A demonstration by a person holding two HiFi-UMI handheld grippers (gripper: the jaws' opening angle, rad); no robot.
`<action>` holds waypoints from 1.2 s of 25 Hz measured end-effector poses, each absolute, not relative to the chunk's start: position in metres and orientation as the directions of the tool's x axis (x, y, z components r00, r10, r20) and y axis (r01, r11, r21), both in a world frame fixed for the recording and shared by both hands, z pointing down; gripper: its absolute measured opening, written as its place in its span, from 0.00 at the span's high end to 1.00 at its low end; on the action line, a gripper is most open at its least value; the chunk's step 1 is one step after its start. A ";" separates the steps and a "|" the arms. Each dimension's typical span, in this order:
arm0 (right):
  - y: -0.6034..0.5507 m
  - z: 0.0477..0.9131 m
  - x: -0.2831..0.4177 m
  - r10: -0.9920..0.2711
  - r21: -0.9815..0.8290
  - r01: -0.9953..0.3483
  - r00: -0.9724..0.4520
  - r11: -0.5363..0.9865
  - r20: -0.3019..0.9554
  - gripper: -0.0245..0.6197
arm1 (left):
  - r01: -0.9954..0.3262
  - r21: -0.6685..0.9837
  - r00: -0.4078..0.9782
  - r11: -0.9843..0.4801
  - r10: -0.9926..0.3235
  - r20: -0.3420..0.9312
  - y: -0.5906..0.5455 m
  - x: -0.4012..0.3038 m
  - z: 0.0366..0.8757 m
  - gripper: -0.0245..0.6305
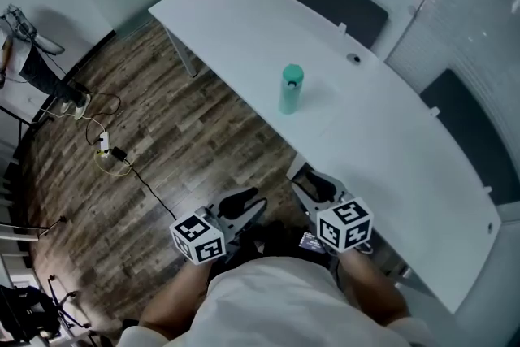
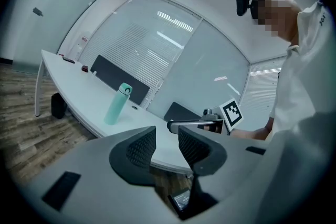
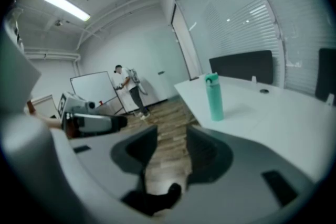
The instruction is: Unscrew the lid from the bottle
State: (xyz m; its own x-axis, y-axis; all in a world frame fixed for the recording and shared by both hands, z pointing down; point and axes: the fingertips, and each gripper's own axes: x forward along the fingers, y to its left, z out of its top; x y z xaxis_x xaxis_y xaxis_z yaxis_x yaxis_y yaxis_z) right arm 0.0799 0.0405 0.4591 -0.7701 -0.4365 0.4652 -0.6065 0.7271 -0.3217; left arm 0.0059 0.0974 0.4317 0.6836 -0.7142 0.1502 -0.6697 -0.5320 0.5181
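The teal bottle (image 1: pixel 290 97) stands upright mid-desk (image 1: pixel 390 142), well apart from us. Our left gripper (image 2: pixel 167 136) and right gripper (image 3: pixel 171 139) are both partly open and empty. We judge the bottle stiff, smooth and tippy. One gripper should clamp the body, the other the lid (image 1: pixel 292 75), whose grip texture is too small to tell.

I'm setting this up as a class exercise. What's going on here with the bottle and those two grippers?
A person stands at the white table with a gripper in each hand. The teal bottle is upright on the table with its lid on. Neither gripper touches it. The left gripper and the right gripper are both at the table's near edge, short of the bottle, with their jaws apart and nothing between them. Unscrewing has not begun.
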 end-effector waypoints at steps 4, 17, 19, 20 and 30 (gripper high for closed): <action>0.027 0.459 0.071 -0.457 -0.317 -0.624 -0.759 0.714 0.464 0.70 | -0.651 0.519 0.707 -0.553 -0.692 0.149 0.079 -0.002 0.433 0.74; -0.029 0.462 0.034 -0.586 -0.314 -0.751 -0.654 0.581 0.479 0.70 | -0.553 0.528 0.807 -0.644 -0.571 0.150 0.007 -0.054 0.435 0.74; -0.034 0.462 0.028 -0.603 -0.312 -0.768 -0.635 0.560 0.482 0.70 | -0.535 0.526 0.822 -0.661 -0.550 0.146 -0.002 -0.062 0.434 0.74; -0.036 0.462 0.025 -0.613 -0.310 -0.776 -0.626 0.549 0.482 0.70 | -0.527 0.525 0.829 -0.668 -0.540 0.145 -0.005 -0.065 0.434 0.74; -0.050 0.459 0.012 -0.672 -0.285 -0.826 -0.562 0.487 0.483 0.70 | -0.464 0.498 0.875 -0.733 -0.468 0.126 -0.025 -0.078 0.434 0.72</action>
State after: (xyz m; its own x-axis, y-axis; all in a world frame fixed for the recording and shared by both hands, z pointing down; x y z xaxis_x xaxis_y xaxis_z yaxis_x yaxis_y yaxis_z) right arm 0.0119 -0.0501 0.4594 -0.5620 -0.6715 0.4829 -0.8259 0.4867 -0.2846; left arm -0.0782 -0.0253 0.4336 0.8745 -0.4684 0.1258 -0.4640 -0.7325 0.4981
